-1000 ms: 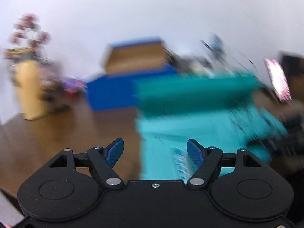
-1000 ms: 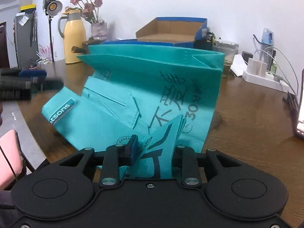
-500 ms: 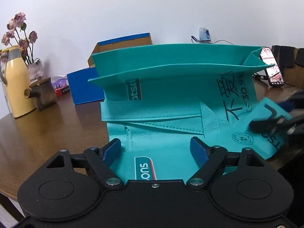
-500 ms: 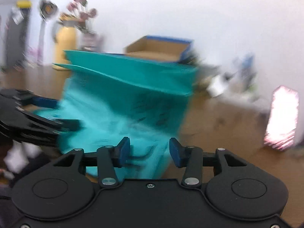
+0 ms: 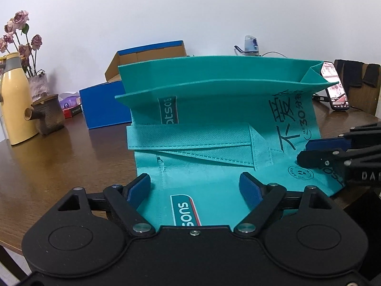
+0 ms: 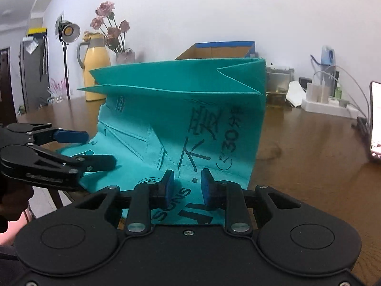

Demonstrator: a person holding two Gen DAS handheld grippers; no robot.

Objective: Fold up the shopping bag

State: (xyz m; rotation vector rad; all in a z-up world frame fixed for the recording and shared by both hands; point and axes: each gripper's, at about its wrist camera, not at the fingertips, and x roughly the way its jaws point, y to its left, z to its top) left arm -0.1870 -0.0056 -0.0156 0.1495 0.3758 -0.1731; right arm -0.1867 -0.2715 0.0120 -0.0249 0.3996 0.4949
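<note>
A teal non-woven shopping bag [image 5: 214, 124] lies on the brown wooden table [image 5: 59, 157]. Its front half is flat, with the handle straps folded across it, and its back half stands up in a gusset fold. My left gripper [image 5: 194, 186] is open just above the near edge, its blue pads either side of the printed logo. My right gripper [image 6: 188, 186] hovers over the near right corner of the bag [image 6: 190, 109], its pads a short way apart with nothing pinched between them. In the right wrist view the left gripper [image 6: 95, 147] shows at the left. The right gripper [image 5: 309, 152] appears at the right edge of the left wrist view.
Behind the bag is a blue cardboard box [image 5: 104, 107] with its flap up. A yellow thermos [image 5: 14, 109], a brown pot [image 5: 47, 116] and flowers stand at the back left. At the right are a lit phone [image 5: 338, 95] and a power strip [image 6: 328, 104] with cables.
My right gripper has let go of the bag fold it was pinching and now sits open over the corner. My left gripper has swung in over the bag's near edge.
</note>
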